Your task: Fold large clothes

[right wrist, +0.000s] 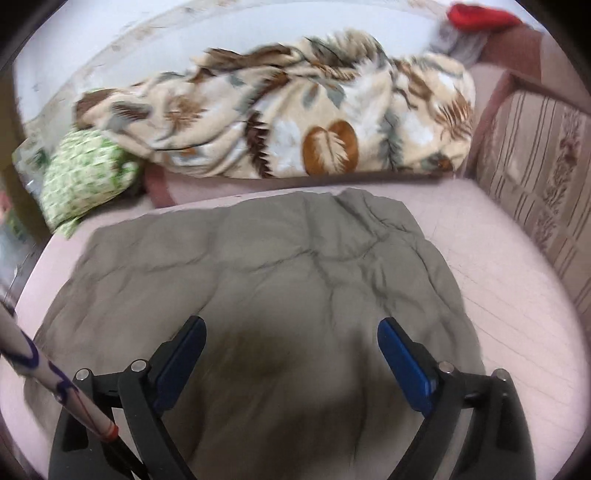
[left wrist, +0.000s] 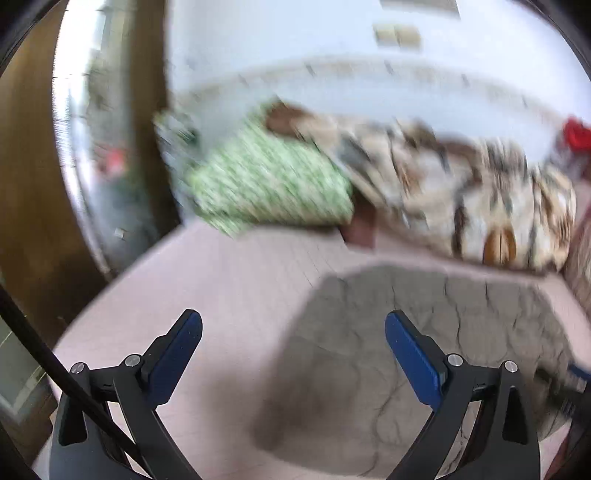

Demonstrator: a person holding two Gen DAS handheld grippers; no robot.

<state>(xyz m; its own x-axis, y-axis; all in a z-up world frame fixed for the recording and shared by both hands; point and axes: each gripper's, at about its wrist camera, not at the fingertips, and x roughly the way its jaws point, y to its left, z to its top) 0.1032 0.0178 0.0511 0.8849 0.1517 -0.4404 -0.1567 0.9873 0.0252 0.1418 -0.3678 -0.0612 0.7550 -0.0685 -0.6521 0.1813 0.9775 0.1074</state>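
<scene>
A large grey-olive garment (right wrist: 280, 280) lies spread flat on a pink bed sheet (right wrist: 509, 295). My right gripper (right wrist: 291, 332) is open and empty, hovering above the garment's near half. The same garment (left wrist: 424, 332) shows in the left wrist view at the right. My left gripper (left wrist: 293, 325) is open and empty, above the garment's left edge and the pink sheet (left wrist: 207, 280). The left wrist view is motion-blurred.
A leaf-patterned blanket (right wrist: 295, 122) lies bunched along the far side by the wall. A green-patterned pillow (right wrist: 81, 177) sits at the far left. A striped headboard (right wrist: 539, 184) stands at the right. A red item (right wrist: 480, 16) lies far back.
</scene>
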